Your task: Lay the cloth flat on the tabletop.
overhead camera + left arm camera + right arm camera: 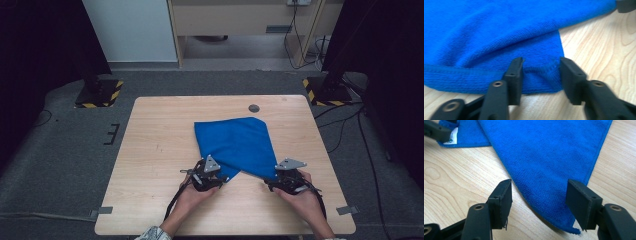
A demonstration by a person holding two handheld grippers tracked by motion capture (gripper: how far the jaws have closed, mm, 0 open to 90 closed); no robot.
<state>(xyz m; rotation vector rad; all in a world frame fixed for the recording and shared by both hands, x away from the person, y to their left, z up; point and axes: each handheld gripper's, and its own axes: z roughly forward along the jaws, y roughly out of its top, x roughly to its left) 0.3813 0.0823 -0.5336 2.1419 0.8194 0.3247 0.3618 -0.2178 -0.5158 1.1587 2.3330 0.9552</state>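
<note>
While blue microfibre cloth lay partly folded at centre of wooden table, fold looked unfinished. Left gripper at lower centre of high view: jaws apart, straddling near cloth corner, not pinching. Right gripper at lower right: jaws apart around pointed corner. Judged remaining: grasp corners, complete fold.

Cloth plain bright blue, white tag; table pale woodgrain; jaws black
</note>
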